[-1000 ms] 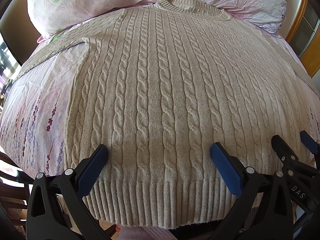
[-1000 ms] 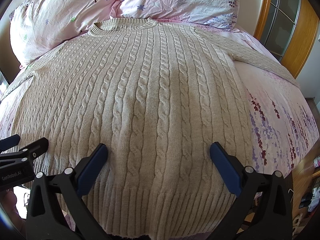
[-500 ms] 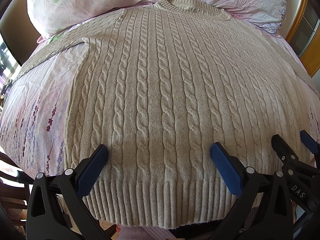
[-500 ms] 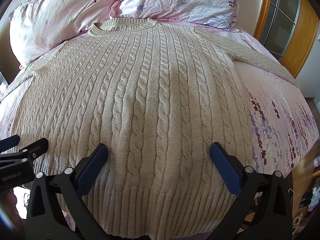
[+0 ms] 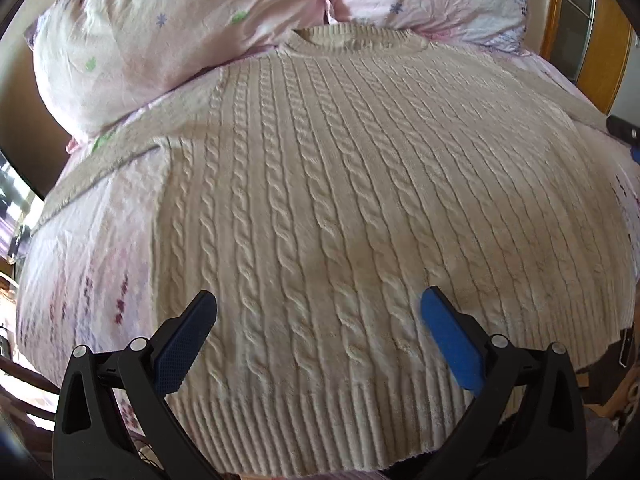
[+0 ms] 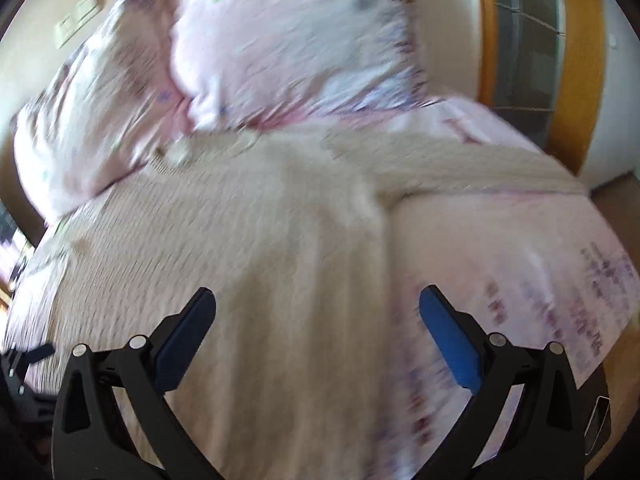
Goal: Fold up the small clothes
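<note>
- We see the beige cable-knit wool sweater (image 5: 340, 208) lying flat and face up on the pink floral-printed bedsheet (image 5: 92, 264), its round neck against the two pink crumpled pillows (image 5: 152, 36) and its ribbed hem at the near edge of the bed.
- Our left gripper (image 5: 318, 338) hangs over the hem with its jaws spread wide and nothing between them; the blue pads are apart from the knit as far as we can tell.
- Our right gripper (image 6: 316, 336) is likewise spread and empty, above the sweater's right side; this view is smeared, so we cannot judge its height over the cloth.
- Risk, as we judge it: with the right view blurred, a pinch made now could catch the bedsheet together with the knit, and the fold would drag the sheet up.
- Another risk: the loose cable stitches could snag on a pad corner, or only the top layer be taken, leaving the back panel behind and the fold lopsided.
- The hem appears to overhang the bed's edge, so a careless pull toward us might slide the whole garment off.
- Room: bare sheet lies open on both flanks, where the sleeves stretch outward; the pillows close off the far end, and the orange wooden frame (image 6: 580, 60) stands well apart at the right.
</note>
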Demonstrator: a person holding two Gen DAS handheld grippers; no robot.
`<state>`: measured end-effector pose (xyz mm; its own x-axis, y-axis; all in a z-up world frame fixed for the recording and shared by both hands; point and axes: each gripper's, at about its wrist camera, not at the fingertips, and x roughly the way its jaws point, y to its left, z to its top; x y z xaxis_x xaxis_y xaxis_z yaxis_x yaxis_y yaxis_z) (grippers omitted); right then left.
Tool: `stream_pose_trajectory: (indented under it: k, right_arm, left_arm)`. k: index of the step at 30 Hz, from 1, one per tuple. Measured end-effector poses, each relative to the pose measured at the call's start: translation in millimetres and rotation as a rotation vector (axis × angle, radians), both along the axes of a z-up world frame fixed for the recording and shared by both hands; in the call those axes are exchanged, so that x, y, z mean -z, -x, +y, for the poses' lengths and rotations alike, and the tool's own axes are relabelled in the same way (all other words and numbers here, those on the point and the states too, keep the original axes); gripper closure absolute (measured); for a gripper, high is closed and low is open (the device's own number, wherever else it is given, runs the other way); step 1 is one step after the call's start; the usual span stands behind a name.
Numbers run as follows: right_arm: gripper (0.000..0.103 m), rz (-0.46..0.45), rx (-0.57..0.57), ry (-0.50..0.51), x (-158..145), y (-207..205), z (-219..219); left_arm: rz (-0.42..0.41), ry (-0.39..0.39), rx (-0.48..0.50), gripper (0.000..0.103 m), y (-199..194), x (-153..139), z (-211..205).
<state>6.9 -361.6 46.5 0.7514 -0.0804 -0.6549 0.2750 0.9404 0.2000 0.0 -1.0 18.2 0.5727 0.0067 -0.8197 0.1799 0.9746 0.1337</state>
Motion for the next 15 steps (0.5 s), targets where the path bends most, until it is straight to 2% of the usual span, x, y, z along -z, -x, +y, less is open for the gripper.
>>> stream_pose_trajectory:
  k: [2, 3, 4, 6, 8, 10, 14, 15]
  right_arm:
    - [0.002, -0.002, 0.150, -0.101, -1.4, -14.9, -70.5]
    - [0.014, 0.005, 0.221, -0.168, 2.8, -21.2, -105.3]
    - [0.035, -0.004, 0.290, -0.254, 8.8, -24.8, -139.8]
    - [0.049, 0.011, 0.446, -0.400, 28.1, -27.7, -199.7]
    - [0.053, 0.022, 0.558, -0.534, 48.2, -28.7, -243.3]
    - [0.057, 0.032, 0.608, -0.619, 63.4, -29.9, -267.6]
    - [0.071, 0.003, 0.638, -0.660, 74.3, -41.7, -286.7]
    - [0.077, -0.004, 0.651, -0.670, 77.3, -44.4, -290.5]
  left_arm:
    - [-0.113, 0.085, -0.009, 0.001, -5.3, -18.4, 20.9]
    - [-0.179, 0.147, -0.015, 0.001, -7.4, -27.7, 34.9]
    - [-0.246, 0.208, -0.013, 0.001, -8.8, -34.7, 49.4]
    - [-0.325, 0.278, -0.001, 0.001, -15.3, -40.9, 72.9]
    - [-0.312, 0.251, -0.047, 0.001, -32.2, -41.1, 89.5]
    - [-0.306, 0.256, -0.109, 0.001, -43.5, -40.5, 111.8]
    - [-0.293, 0.377, -0.257, 0.001, -58.4, -38.9, 169.5]
    - [-0.277, 0.397, -0.304, 0.001, -60.7, -35.9, 182.8]
